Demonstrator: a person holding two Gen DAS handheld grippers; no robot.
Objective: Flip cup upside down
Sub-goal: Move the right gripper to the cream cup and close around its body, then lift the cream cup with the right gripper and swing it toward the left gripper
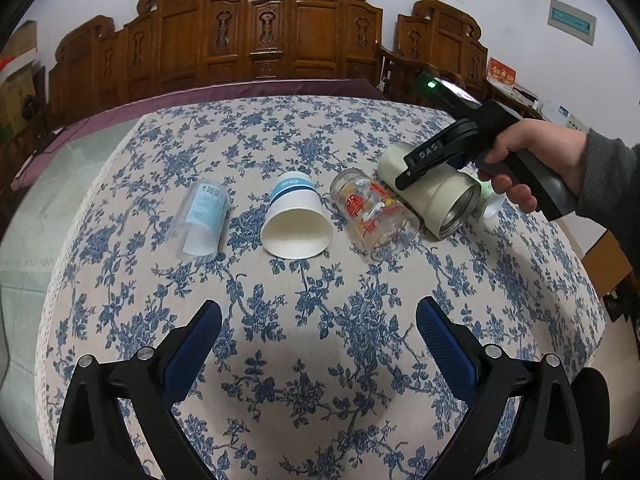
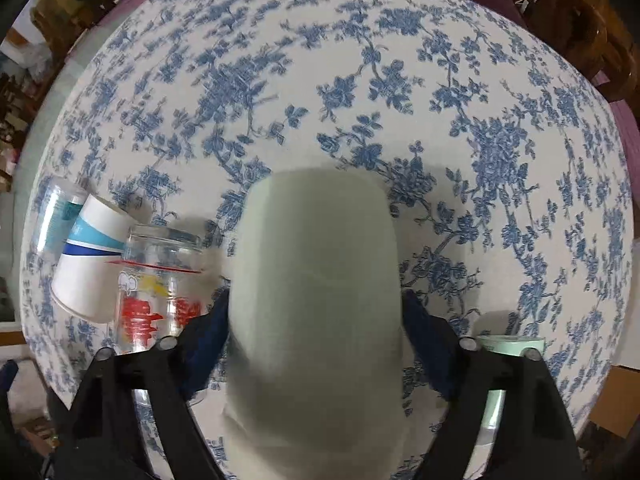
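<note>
In the left wrist view, the desk (image 1: 320, 360) has a white cloth with blue flowers on it; four cups lie on their sides in a row with their mouths turned to the camera; from the left there is a clear plastic cup (image 1: 202, 220) with a pale blue label, then a white paper cup (image 1: 296, 220) with blue bands, then a glass cup (image 1: 374, 214) with red and yellow pictures, then a cream metal cup (image 1: 434, 196) with a shiny steel inside; the right gripper (image 1: 404, 178) comes down from the right, held by a hand (image 1: 532, 160), and its jaws are closed on the cream metal cup near its closed end; a pale green thing (image 1: 490, 200) peeks out just behind that cup; the left gripper (image 1: 318, 328) hangs over bare cloth near the camera, its blue-padded jaws spread wide with nothing in them; carved wooden chairs (image 1: 260, 40) stand behind the desk.

In the right wrist view, the cream metal cup (image 2: 316, 300) fills the middle, blurry, squeezed between the two blue pads of the right gripper (image 2: 316, 324); its closed end points away from the camera; the glass cup (image 2: 160, 280), the white paper cup (image 2: 90, 264) and the clear plastic cup (image 2: 54, 220) lie to the left; the pale green thing (image 2: 508, 344) shows behind the right jaw.
</note>
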